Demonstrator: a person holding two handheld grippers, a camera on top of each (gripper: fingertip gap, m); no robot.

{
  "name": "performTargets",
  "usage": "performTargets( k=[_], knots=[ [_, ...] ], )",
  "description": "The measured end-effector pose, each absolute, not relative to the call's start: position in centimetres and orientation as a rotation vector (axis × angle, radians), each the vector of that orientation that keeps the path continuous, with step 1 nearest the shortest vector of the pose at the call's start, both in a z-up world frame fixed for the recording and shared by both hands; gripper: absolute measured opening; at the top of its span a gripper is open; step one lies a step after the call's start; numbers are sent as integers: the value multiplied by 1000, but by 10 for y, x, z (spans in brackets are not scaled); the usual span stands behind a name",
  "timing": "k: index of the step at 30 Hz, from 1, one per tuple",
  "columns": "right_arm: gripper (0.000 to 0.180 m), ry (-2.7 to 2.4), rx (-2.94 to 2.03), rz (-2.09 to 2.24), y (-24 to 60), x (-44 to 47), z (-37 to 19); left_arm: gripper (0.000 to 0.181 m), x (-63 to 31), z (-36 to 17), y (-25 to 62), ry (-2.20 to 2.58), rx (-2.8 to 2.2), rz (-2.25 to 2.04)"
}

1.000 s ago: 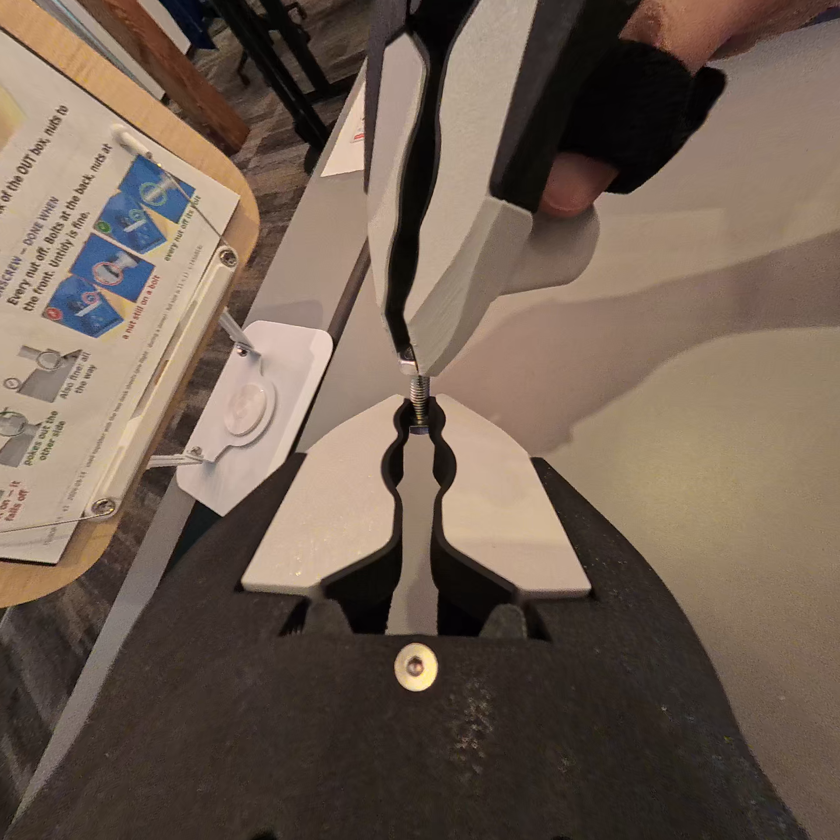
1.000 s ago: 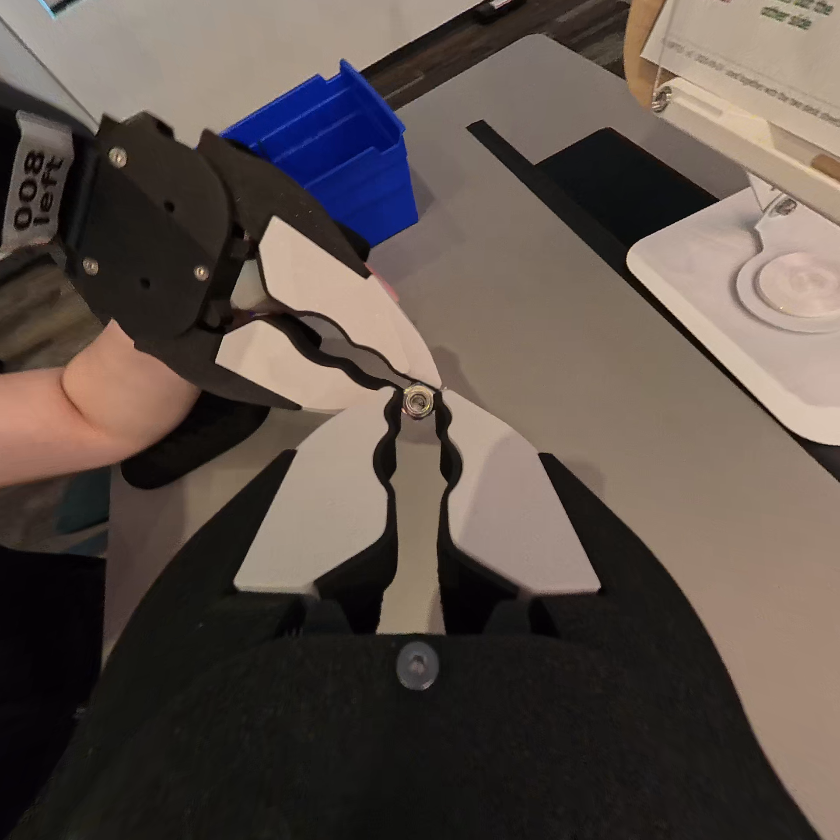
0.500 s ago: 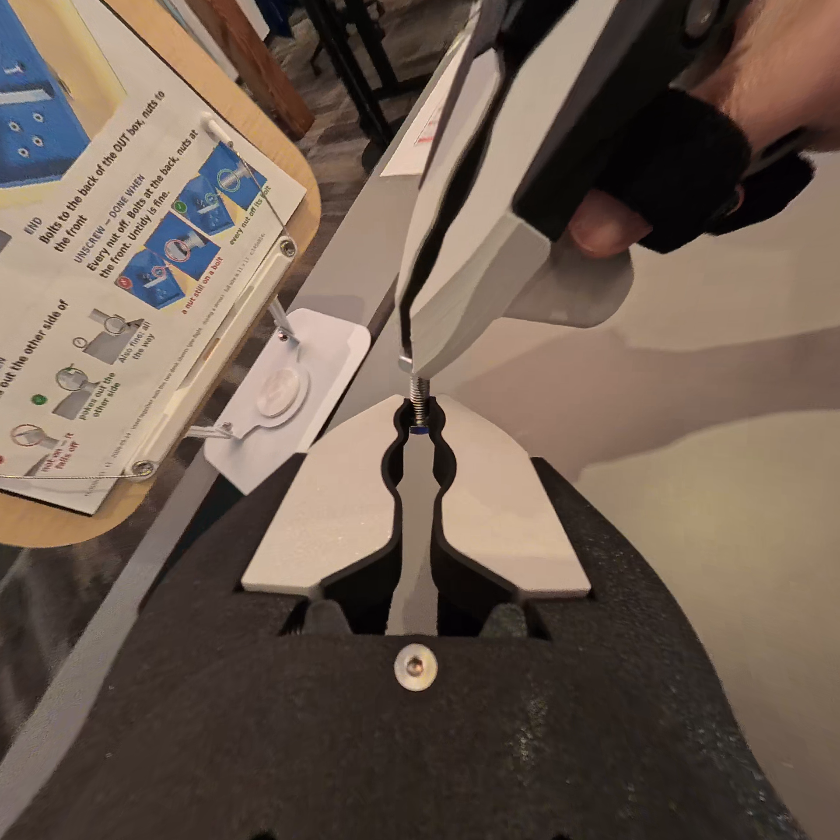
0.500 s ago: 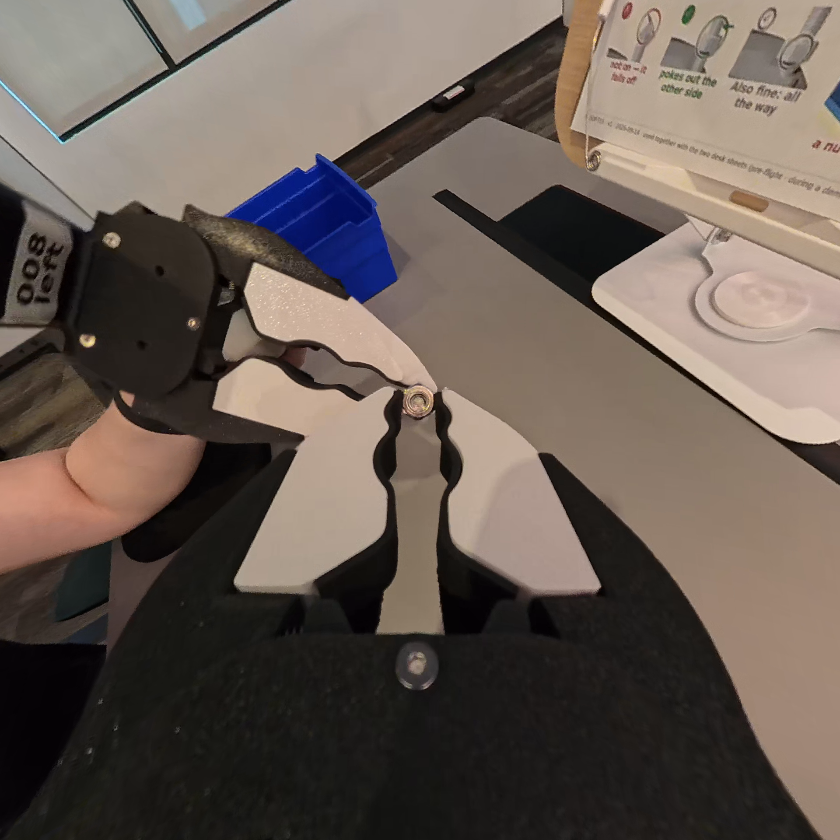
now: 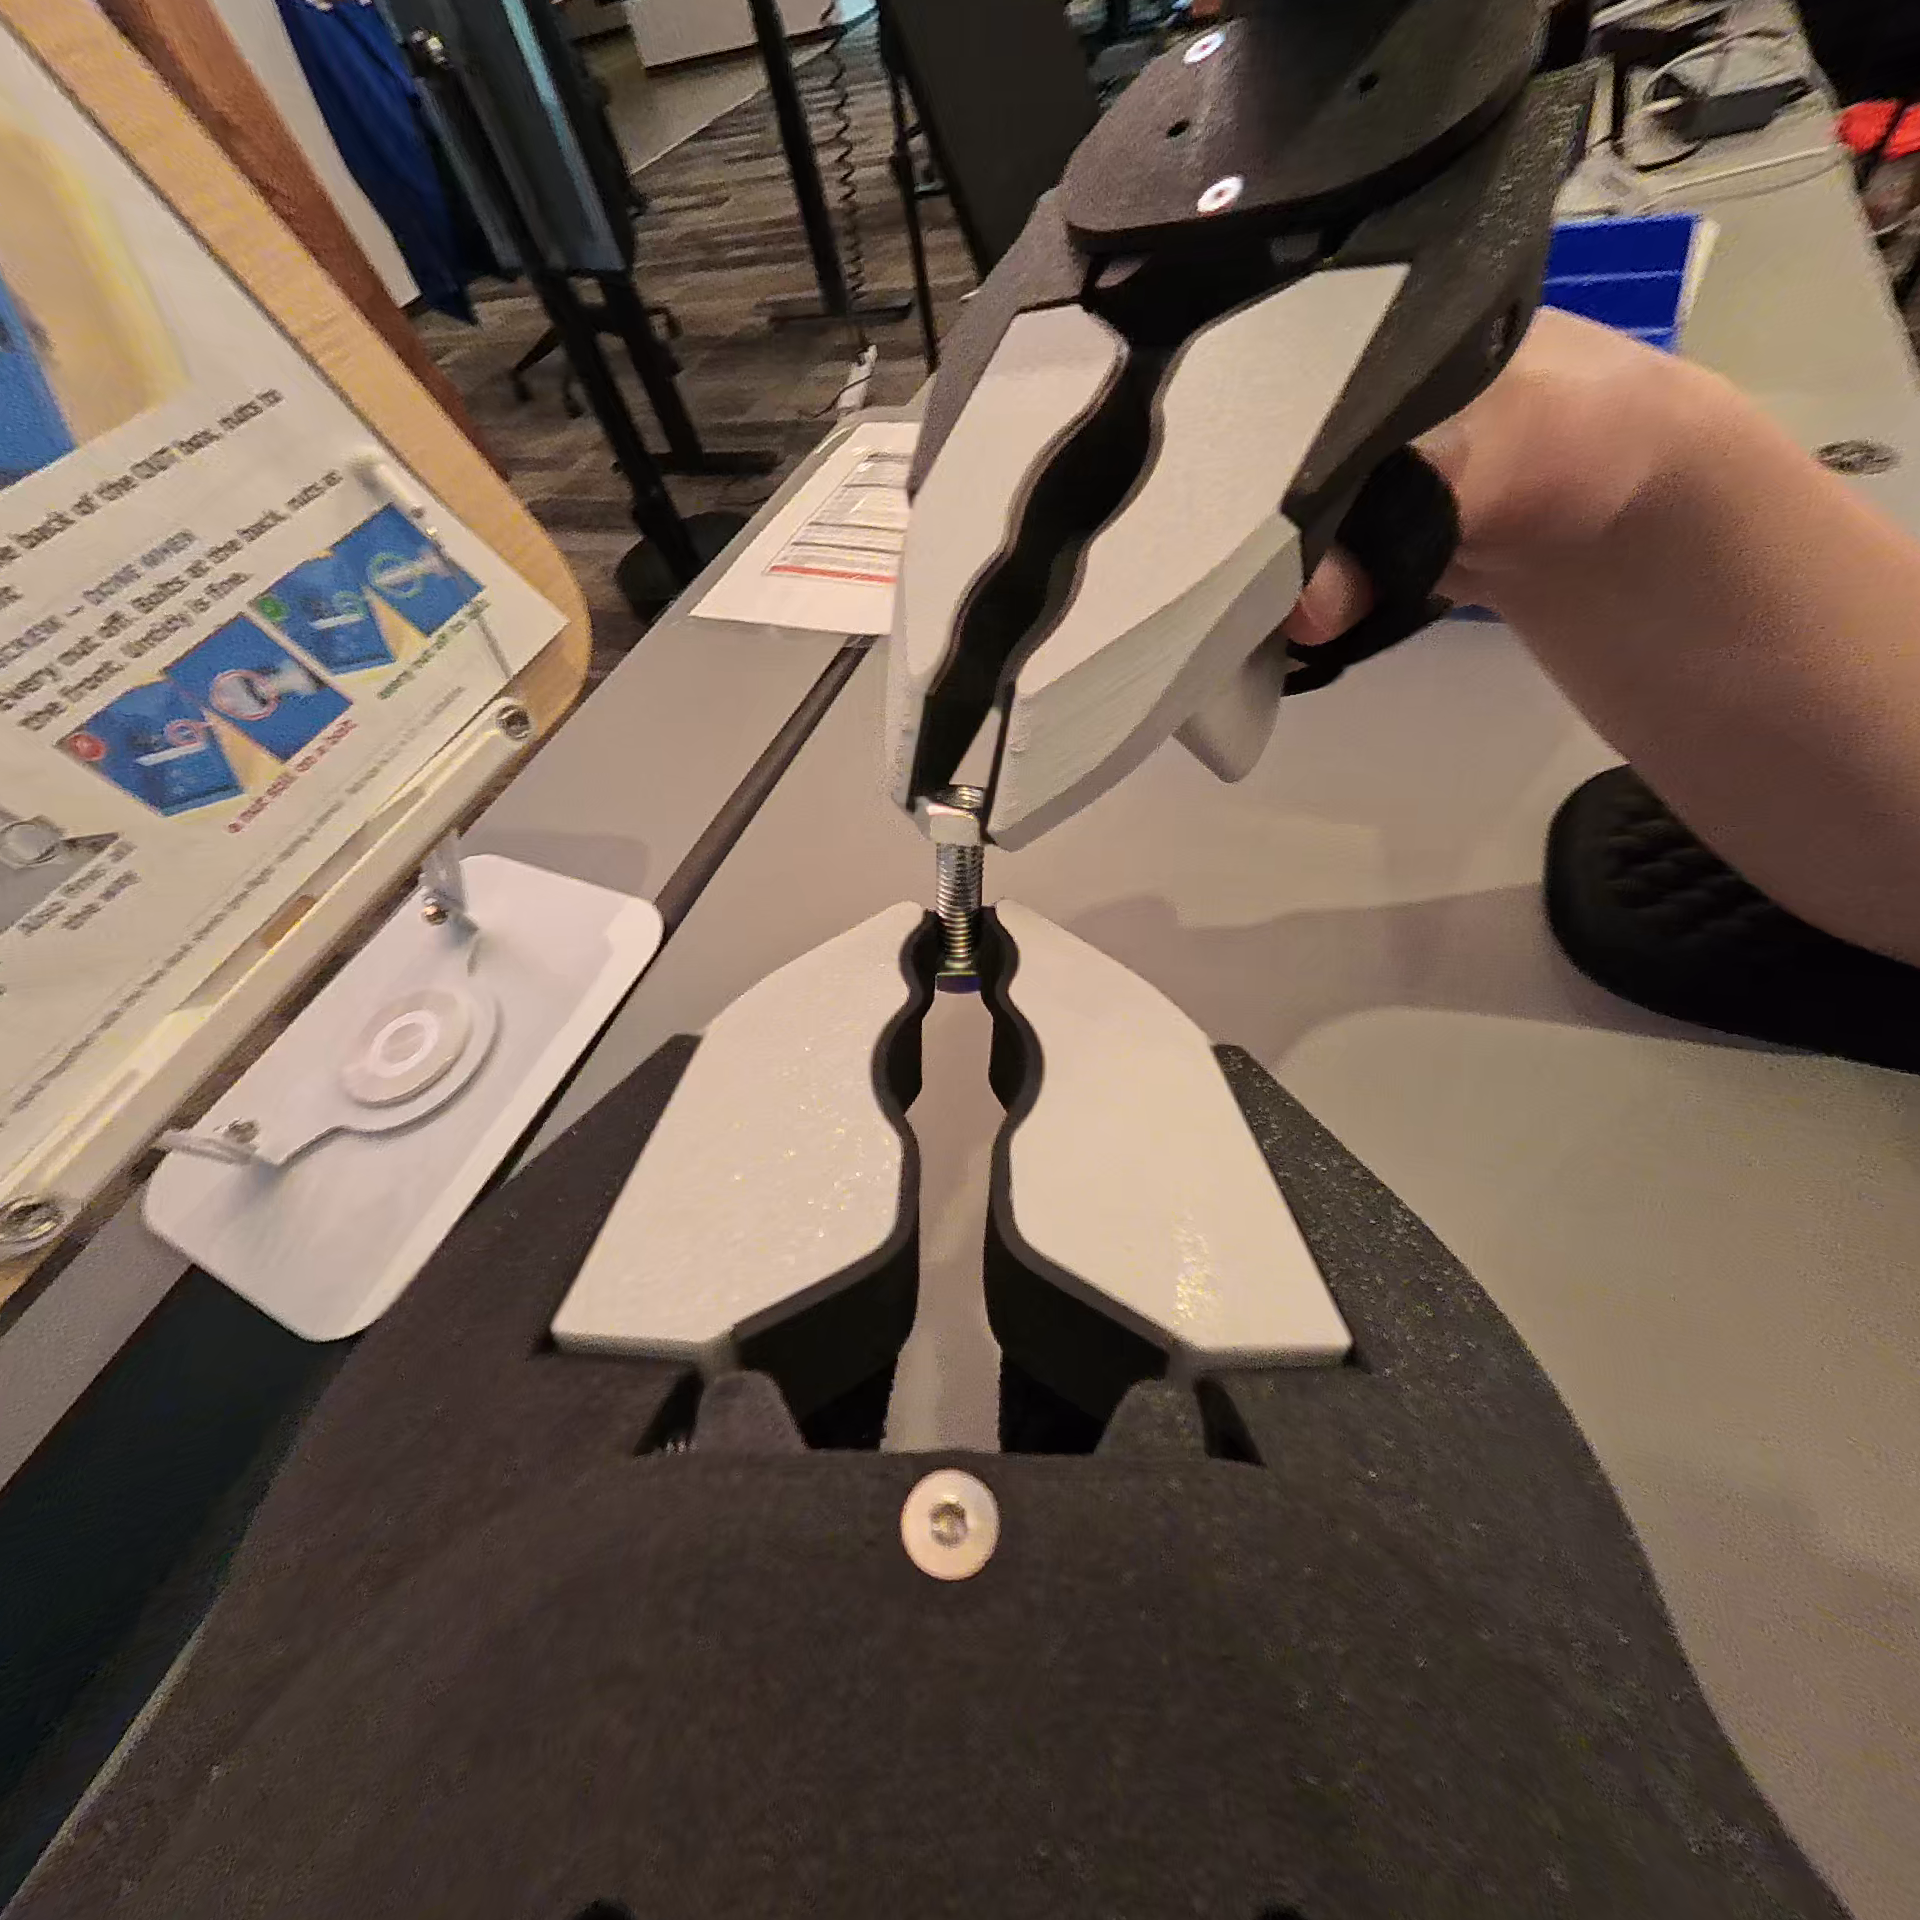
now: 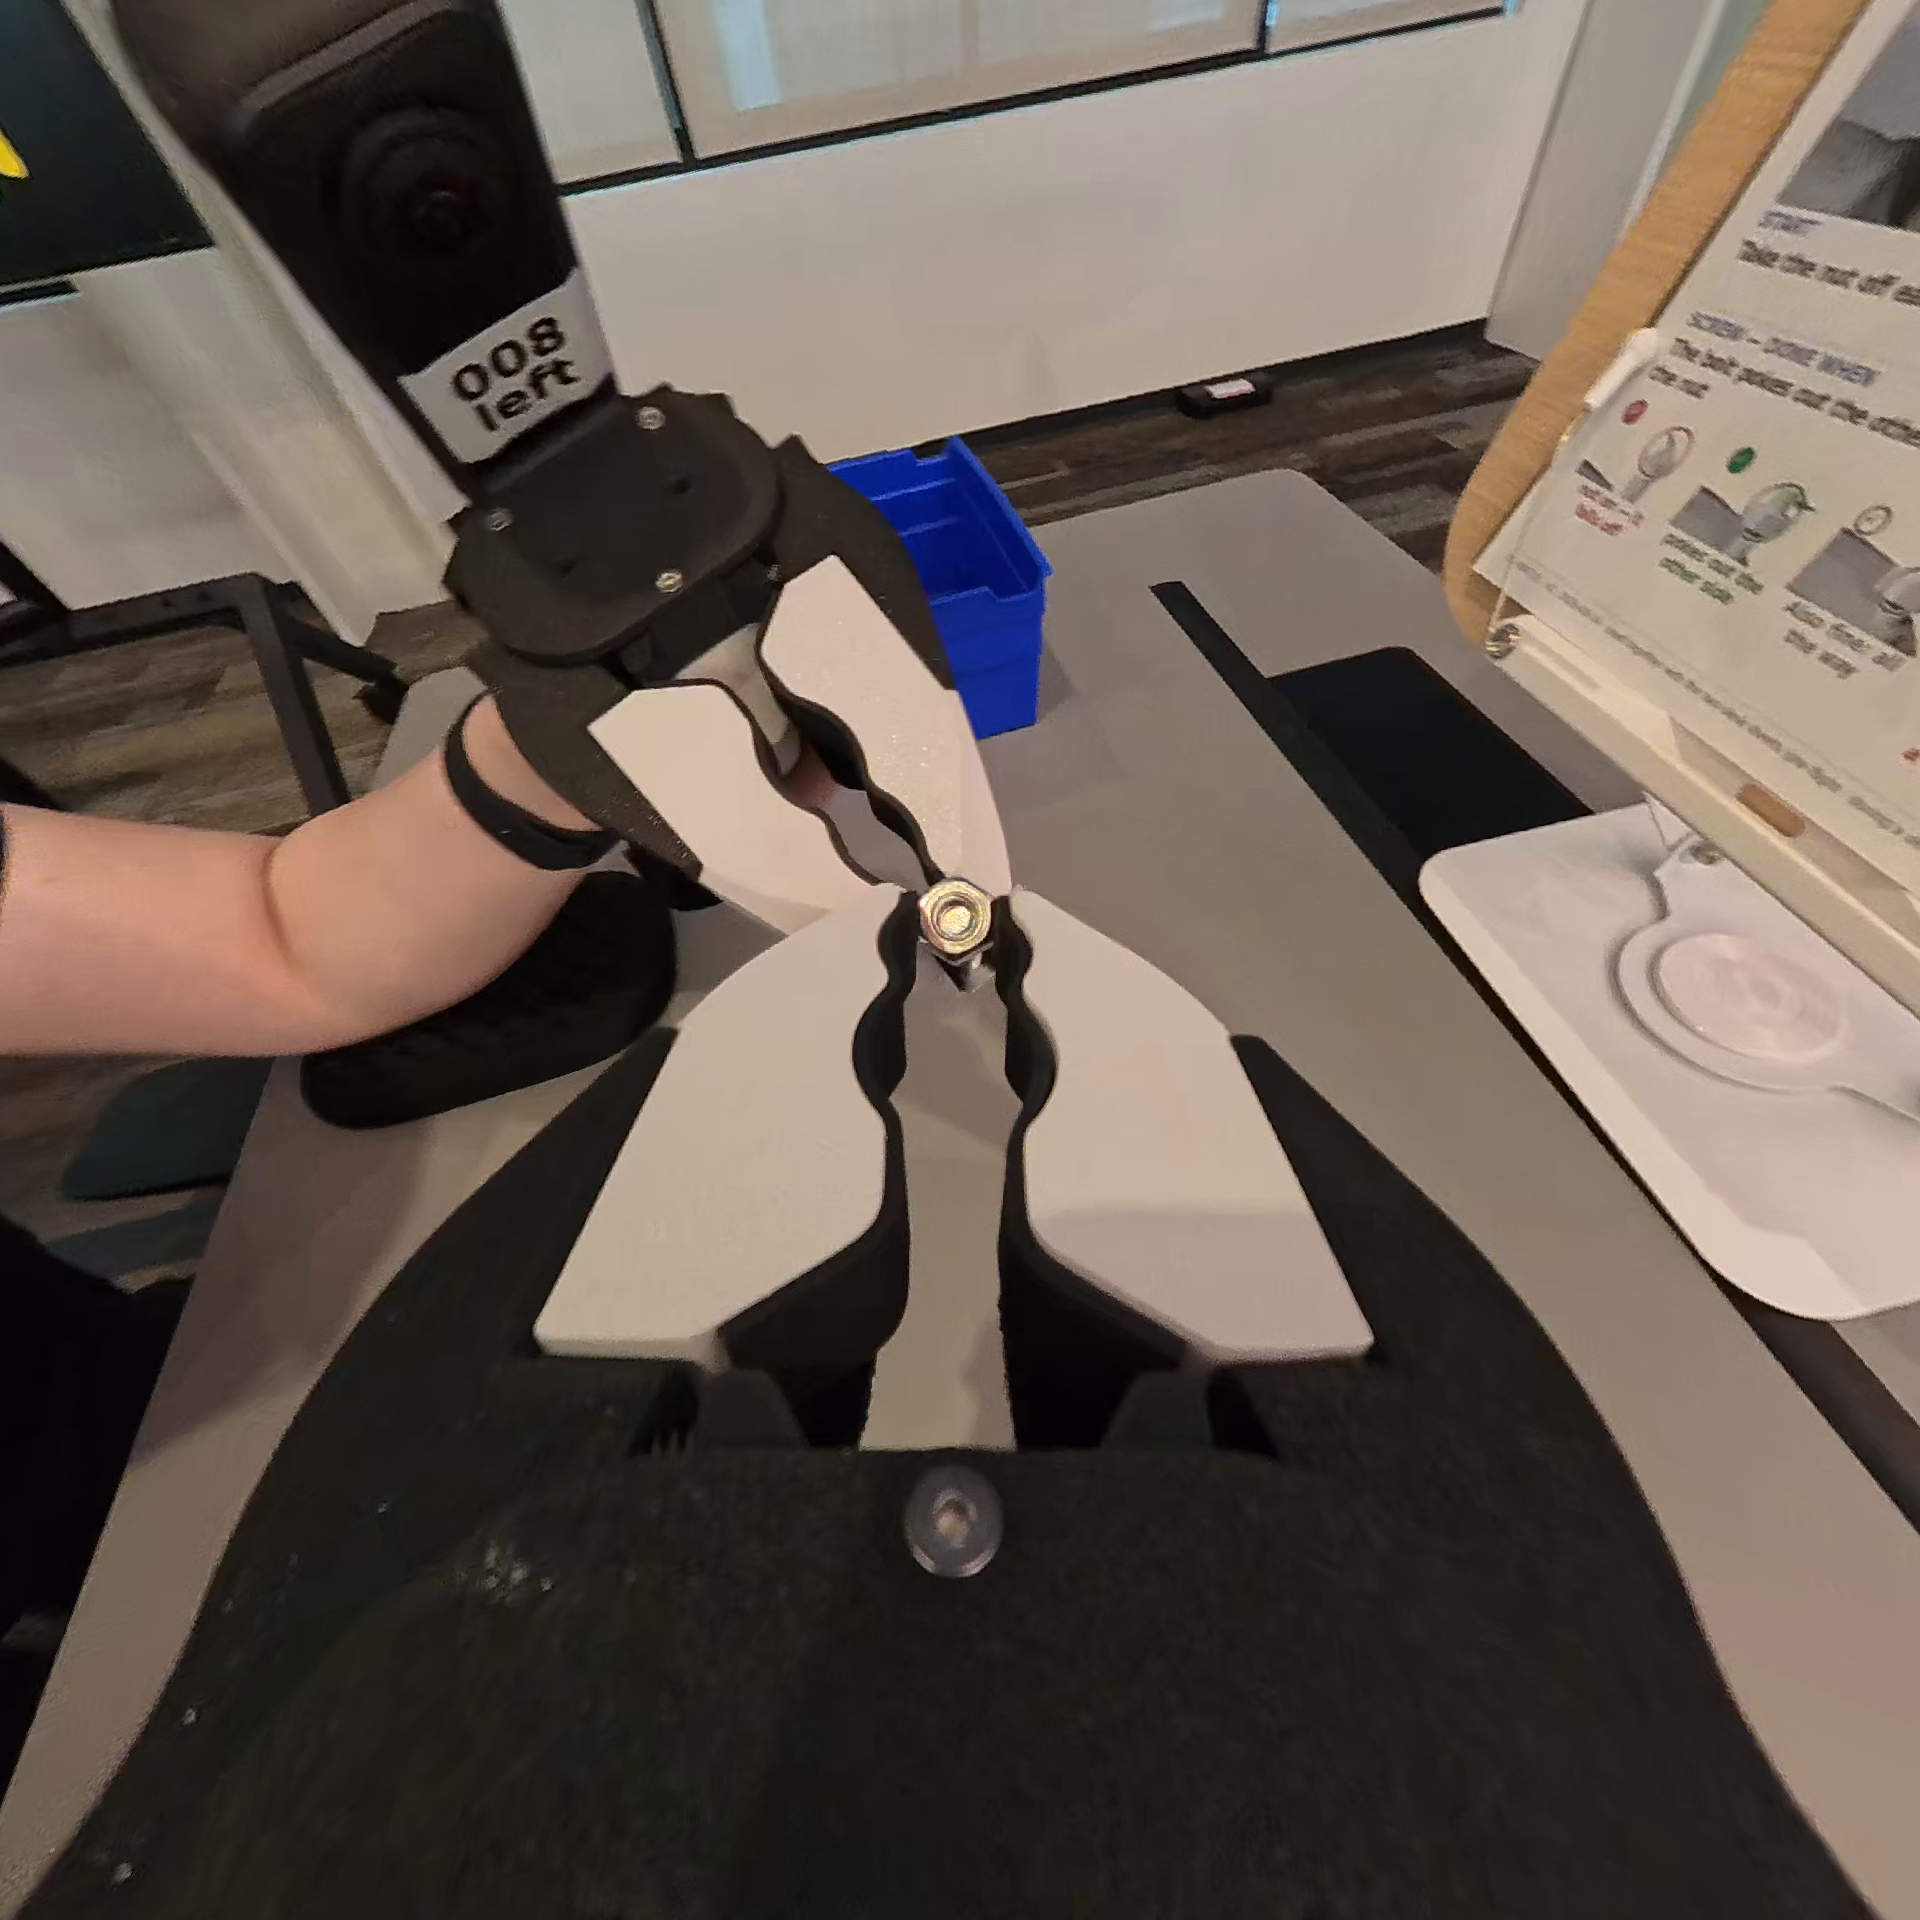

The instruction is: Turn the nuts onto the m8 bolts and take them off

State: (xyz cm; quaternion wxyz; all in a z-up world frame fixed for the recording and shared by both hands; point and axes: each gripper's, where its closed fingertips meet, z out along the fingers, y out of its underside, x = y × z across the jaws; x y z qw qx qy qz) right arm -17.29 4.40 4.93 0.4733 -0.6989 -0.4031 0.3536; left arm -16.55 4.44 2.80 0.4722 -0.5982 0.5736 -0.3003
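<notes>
Left to right: a sign (image 5: 260,644) on a white base (image 5: 416,1122) stands off the left tool's left flank; a blue bin (image 6: 956,592) sits on the desk (image 5: 1558,1195) beyond both tools.

Left tool (image 5: 961,940): tips pressed onto the lower end of the bolt (image 5: 957,883), whose head (image 5: 954,982) lodges just behind the tips; the threaded shank rises clear ahead of them.

Right tool (image 6: 958,925): tips pinching the nut (image 6: 954,920) by its flats; seen end-on, the bolt's tip shows in the nut's bore; in the left wrist view the nut (image 5: 951,828) sits at the shank's far end, with bare thread between it and the left tool; bolt and nut are held in the air, well above the desk.

Judged risks: 
- the nut is engaged by few threads, so whether it is going on or coming off cannot be told; a slack pinch here would drop it to the desk, where it may roll; 
- the right tool grips with its tips only, so a tilted twist could cam the nut out, or cross-thread it if the axes part; 
- the left tool's hold is equally shallow; torque may spin the bolt in its notch, or lever it free.
</notes>
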Motion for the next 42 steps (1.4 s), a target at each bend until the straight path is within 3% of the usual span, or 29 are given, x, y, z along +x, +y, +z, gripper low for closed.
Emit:
performTargets(
  k=[7,42],
  knots=[
    [13,-1201,-1649,909,15,-171,46,7,-164,25,13,1551,-1434,-927],
    [14,-1446,-1740,689,-8,-164,18,7,-162,-1,-8,1752,-1479,-856]
  ],
)
